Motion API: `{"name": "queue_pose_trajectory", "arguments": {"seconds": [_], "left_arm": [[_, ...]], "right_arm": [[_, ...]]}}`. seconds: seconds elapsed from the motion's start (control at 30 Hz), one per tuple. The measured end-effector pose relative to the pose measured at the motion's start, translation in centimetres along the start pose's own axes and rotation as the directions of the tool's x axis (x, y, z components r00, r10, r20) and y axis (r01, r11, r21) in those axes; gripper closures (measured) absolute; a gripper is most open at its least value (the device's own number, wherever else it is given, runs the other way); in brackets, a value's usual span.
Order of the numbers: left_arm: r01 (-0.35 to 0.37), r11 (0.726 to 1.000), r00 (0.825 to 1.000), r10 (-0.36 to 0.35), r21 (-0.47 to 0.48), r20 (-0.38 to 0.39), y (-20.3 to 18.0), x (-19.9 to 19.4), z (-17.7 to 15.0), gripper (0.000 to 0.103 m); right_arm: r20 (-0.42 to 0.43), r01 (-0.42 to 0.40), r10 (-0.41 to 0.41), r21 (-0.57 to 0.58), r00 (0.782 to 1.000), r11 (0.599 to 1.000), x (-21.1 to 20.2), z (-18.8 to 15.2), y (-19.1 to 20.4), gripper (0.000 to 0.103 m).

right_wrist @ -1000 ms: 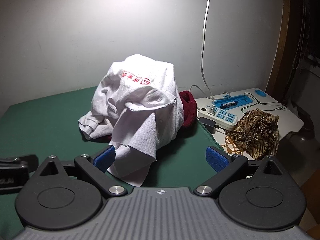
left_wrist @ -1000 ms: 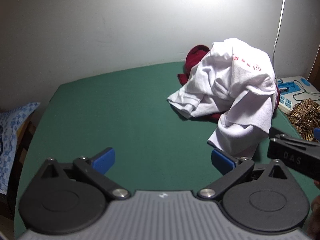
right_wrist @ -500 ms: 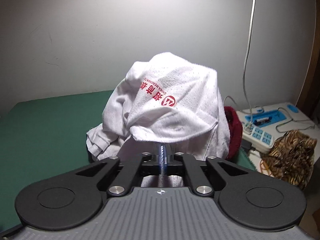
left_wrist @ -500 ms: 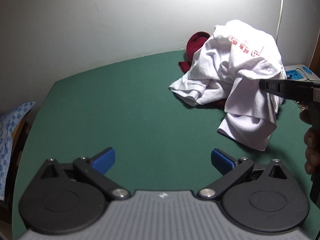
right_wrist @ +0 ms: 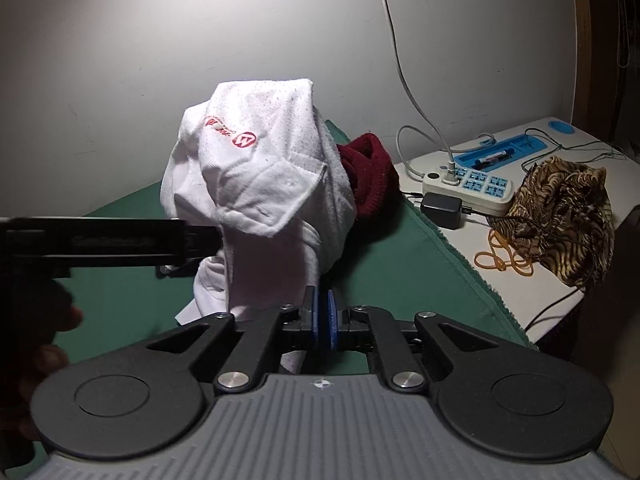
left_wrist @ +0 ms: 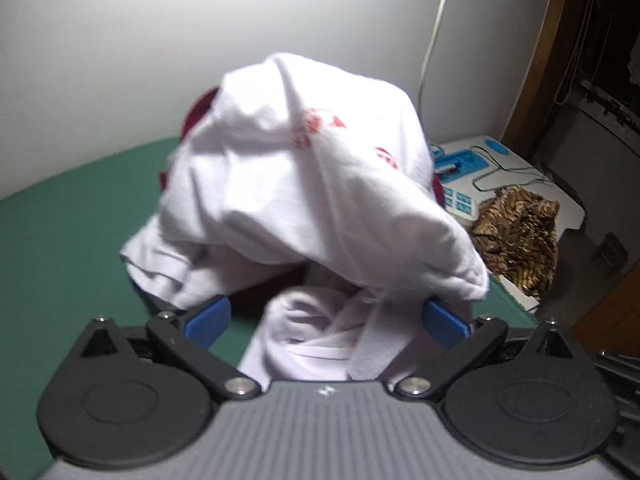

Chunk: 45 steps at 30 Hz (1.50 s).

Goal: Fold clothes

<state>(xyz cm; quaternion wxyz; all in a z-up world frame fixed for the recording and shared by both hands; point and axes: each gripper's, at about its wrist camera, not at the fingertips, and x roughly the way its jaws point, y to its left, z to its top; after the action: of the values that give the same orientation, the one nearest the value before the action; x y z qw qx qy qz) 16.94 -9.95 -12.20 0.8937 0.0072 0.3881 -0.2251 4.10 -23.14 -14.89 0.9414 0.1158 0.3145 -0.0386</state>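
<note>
The white shirt is heaped on the green table, with red print on it. Its lower folds are seen between the wide-apart blue pads of the left gripper. The right gripper is pressed nearly together just in front of the shirt; whether cloth is pinched cannot be told. A dark red garment is tucked behind the shirt. On the white side table, a blue tray is seen with a pen inside.
</note>
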Motion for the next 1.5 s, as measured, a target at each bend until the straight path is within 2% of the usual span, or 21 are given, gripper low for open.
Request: {"name": "queue_pose_trajectory", "arguments": {"seconds": [0.07,0.1,0.13,0.17,0.23,0.3,0.4,0.5,0.6,0.73,0.8,0.9,0.97,1.07,1.13,1.17,1.2,1.27,1.3,1.43,1.5], "left_arm": [[-0.001,1.0,1.0,0.001,-0.015,0.001,-1.2,1.1,-0.1,0.001],[-0.002,1.0,1.0,0.001,-0.012,-0.025,-1.5,1.5,-0.2,0.018],[-0.002,1.0,0.998,0.001,-0.009,-0.055,-1.8,1.9,-0.3,0.038],[-0.002,1.0,0.996,0.001,-0.005,-0.084,-2.1,2.2,-0.4,0.097],[-0.002,0.999,0.995,-0.003,-0.041,-0.103,-1.7,2.0,-0.7,0.098],[-0.04,0.995,0.999,0.036,-0.088,-0.039,-0.2,-0.7,-1.1,0.1],[-0.135,0.983,0.989,0.141,-0.124,0.047,3.2,-6.3,-2.1,0.1],[-0.224,0.961,0.962,0.244,-0.162,0.12,7.0,-12.4,-3.4,0.1],[-0.326,0.926,0.93,0.35,-0.192,0.109,9.5,-16.7,-5.7,0.101],[-0.444,0.859,0.879,0.473,-0.255,0.064,11.0,-20.7,-9.6,0.103],[-0.484,0.825,0.857,0.514,-0.29,0.033,11.4,-22.3,-11.7,0.103],[-0.529,0.779,0.832,0.554,-0.336,-0.024,11.9,-24.1,-14.3,0.103],[-0.556,0.755,0.817,0.573,-0.348,-0.064,11.8,-24.4,-15.5,0.103],[-0.562,0.747,0.813,0.578,-0.356,-0.07,11.1,-25.0,-16.3,0.097],[-0.551,0.77,0.822,0.568,-0.323,-0.048,10.9,-23.8,-15.9,0.075],[-0.545,0.781,0.826,0.562,-0.305,-0.037,10.8,-23.1,-15.7,0.054],[-0.539,0.792,0.831,0.556,-0.288,-0.026,10.8,-22.5,-15.5,0.039],[-0.526,0.812,0.84,0.543,-0.252,-0.005,10.7,-21.2,-15.1,0.025],[-0.52,0.822,0.844,0.536,-0.234,0.005,10.6,-20.5,-14.8,0.021],[-0.494,0.855,0.862,0.506,-0.159,0.045,10.3,-17.9,-14.0,0.024],[-0.467,0.873,0.88,0.474,-0.144,0.025,10.9,-16.2,-13.7,0.024]], "right_arm": [[0.012,0.047,-0.047,-0.021,0.999,0.999,-0.6,-0.3,-0.7,0.07],[0.023,0.074,-0.074,-0.034,0.997,0.997,-0.9,-0.5,-1.1,0.064],[0.03,0.095,-0.094,-0.044,0.995,0.994,-1.2,-0.7,-1.4,0.063],[0.033,0.106,-0.104,-0.048,0.994,0.993,-1.5,-0.8,-1.8,0.063],[0.036,0.113,-0.112,-0.046,0.993,0.992,-1.8,-0.7,-2.8,0.063],[0.039,0.109,-0.108,-0.034,0.993,0.993,-2.1,-0.4,-3.5,0.063],[0.039,0.084,-0.083,-0.018,0.996,0.996,-1.8,0.2,-3.9,0.06],[0.043,0.026,-0.025,-0.018,0.999,1.0,-1.3,0.7,-3.4,0.055],[0.028,-0.058,0.06,-0.07,0.998,0.996,-0.7,0.8,-1.5,0.051],[-0.025,-0.179,0.177,-0.158,0.984,0.971,0.5,0.7,1.5,0.049],[-0.056,-0.239,0.233,-0.199,0.971,0.95,1.1,0.6,3.1,0.044],[-0.131,-0.343,0.318,-0.268,0.939,0.9,1.8,-0.2,5.6,0.028],[-0.164,-0.382,0.347,-0.307,0.923,0.872,2.6,-1.1,7.2,0.027],[-0.153,-0.35,0.315,-0.355,0.937,0.867,4.0,-2.5,9.0,0.036],[-0.154,-0.345,0.31,-0.372,0.938,0.861,4.1,-2.7,8.9,0.067],[-0.157,-0.348,0.312,-0.378,0.937,0.858,4.1,-2.8,8.8,0.079],[-0.159,-0.351,0.314,-0.384,0.936,0.854,4.1,-2.8,8.7,0.091],[-0.128,-0.346,0.321,-0.363,0.938,0.865,2.8,-2.4,7.9,0.093],[-0.109,-0.347,0.329,-0.345,0.938,0.872,1.9,-2.3,7.4,0.094],[-0.06,-0.364,0.363,-0.289,0.93,0.885,-2.1,-2.4,5.1,0.101],[-0.05,-0.372,0.373,-0.273,0.926,0.887,-4.0,-2.8,4.0,0.103]]}}
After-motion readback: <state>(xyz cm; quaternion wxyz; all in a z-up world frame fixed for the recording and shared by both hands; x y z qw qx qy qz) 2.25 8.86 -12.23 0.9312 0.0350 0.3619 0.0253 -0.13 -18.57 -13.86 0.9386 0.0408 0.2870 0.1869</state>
